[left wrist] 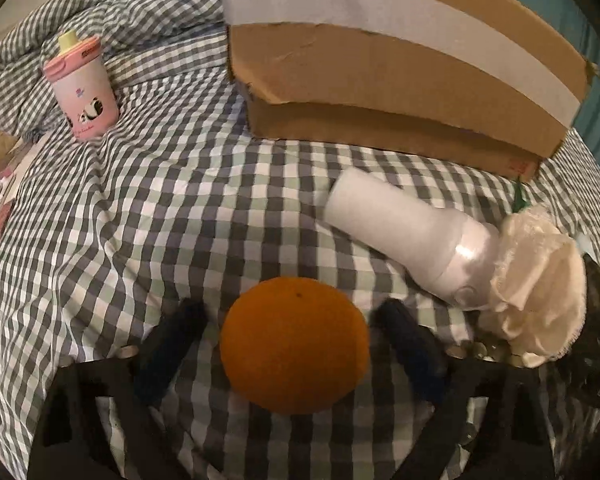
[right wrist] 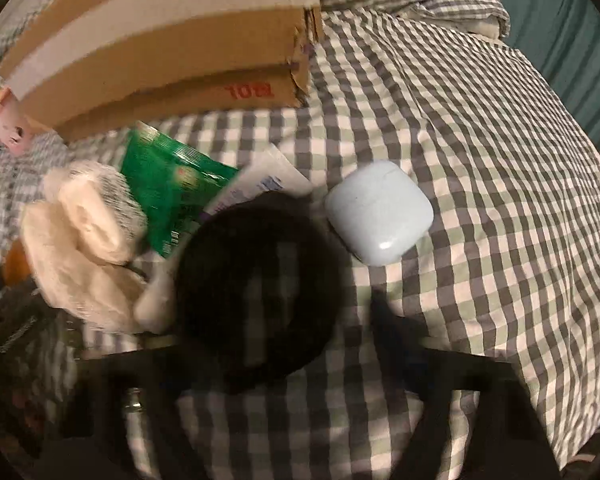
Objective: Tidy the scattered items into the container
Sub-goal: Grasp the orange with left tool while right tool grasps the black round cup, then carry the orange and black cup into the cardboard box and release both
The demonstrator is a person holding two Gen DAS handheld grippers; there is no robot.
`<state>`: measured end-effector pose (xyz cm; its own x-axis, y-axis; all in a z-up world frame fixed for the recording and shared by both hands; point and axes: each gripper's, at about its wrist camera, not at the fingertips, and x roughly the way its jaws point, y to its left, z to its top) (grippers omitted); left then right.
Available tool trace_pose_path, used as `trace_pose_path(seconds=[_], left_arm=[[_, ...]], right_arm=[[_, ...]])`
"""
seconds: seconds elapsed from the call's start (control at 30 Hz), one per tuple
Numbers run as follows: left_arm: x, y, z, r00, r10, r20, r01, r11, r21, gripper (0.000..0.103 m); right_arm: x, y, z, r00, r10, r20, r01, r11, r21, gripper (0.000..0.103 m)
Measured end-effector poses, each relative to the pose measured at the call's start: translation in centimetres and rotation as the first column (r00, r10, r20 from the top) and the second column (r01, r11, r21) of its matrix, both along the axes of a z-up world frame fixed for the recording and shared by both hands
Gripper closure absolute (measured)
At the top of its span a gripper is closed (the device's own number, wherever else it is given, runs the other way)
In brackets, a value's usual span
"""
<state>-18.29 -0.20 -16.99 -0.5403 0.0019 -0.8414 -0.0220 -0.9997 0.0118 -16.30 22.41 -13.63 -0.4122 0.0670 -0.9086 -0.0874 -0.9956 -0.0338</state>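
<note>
An orange point(left wrist: 296, 340) rests on the checked bedcover between the two dark fingers of my left gripper point(left wrist: 290, 312). The jaws flank it closely, with a sliver of cloth showing at the left finger point(left wrist: 172, 344), so it is open. In the blurred right wrist view a black ring point(right wrist: 260, 292) lies in front of my right gripper point(right wrist: 292, 304). The right finger point(right wrist: 392, 320) stands clear of the ring's edge; the other finger is lost against the black. The brown cardboard box point(left wrist: 380, 80) with a white tape band stands behind.
On the checked bedcover point(left wrist: 140, 220) lie a white bottle point(left wrist: 400, 240) on its side, a cream cloth bundle point(left wrist: 532, 288) and an upright pink cup point(left wrist: 82, 92). A green packet point(right wrist: 168, 192), a white packet point(right wrist: 260, 184) and a pale blue case point(right wrist: 380, 212) surround the ring.
</note>
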Motion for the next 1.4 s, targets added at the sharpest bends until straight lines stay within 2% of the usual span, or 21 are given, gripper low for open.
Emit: trace_pose_path(seconds=[0.03,0.17,0.43,0.57,0.87,1.13,1.4], left_arm=[[0.2,0.2,0.3,1.000,-0.001,-0.003,0.001,1.000,-0.010,0.045],[0.4,0.2,0.6,1.000,0.013,0.008,-0.013,1.000,-0.011,0.045],[2.2,0.0,2.5,1.000,0.018,-0.010,-0.018,1.000,-0.010,0.045],[3.5,0.0,4.8,0.999,0.019,-0.041,-0.019,1.000,-0.003,0.045],[5.4,-0.4,10.4,0.993,0.016,-0.119,-0.015,1.000,0.006,0.045],[4.4,0.3,14.3,0.986,-0.006,-0.168,0.005,1.000,-0.006,0.045],[-0.2,1.3,19.9,0.967,-0.020,-0.254,0.023,1.000,0.010,0.045]], right_arm=[[0.1,0.0,0.3,1.000,0.001,-0.006,-0.001,1.000,-0.001,0.076],[1.5,0.7,1.6,0.999,-0.006,-0.046,0.004,0.998,-0.061,0.076],[2.8,0.1,5.7,0.991,0.013,-0.135,-0.020,0.999,-0.049,0.076],[4.3,-1.0,7.4,0.990,0.025,-0.142,-0.032,0.999,-0.042,0.076],[4.4,-0.4,11.2,0.982,0.040,-0.186,-0.050,0.998,-0.048,0.076],[3.8,-0.6,15.1,0.967,0.062,-0.248,-0.074,0.996,-0.040,0.076],[0.2,-1.0,20.2,0.937,0.095,-0.335,-0.105,0.994,-0.013,0.076]])
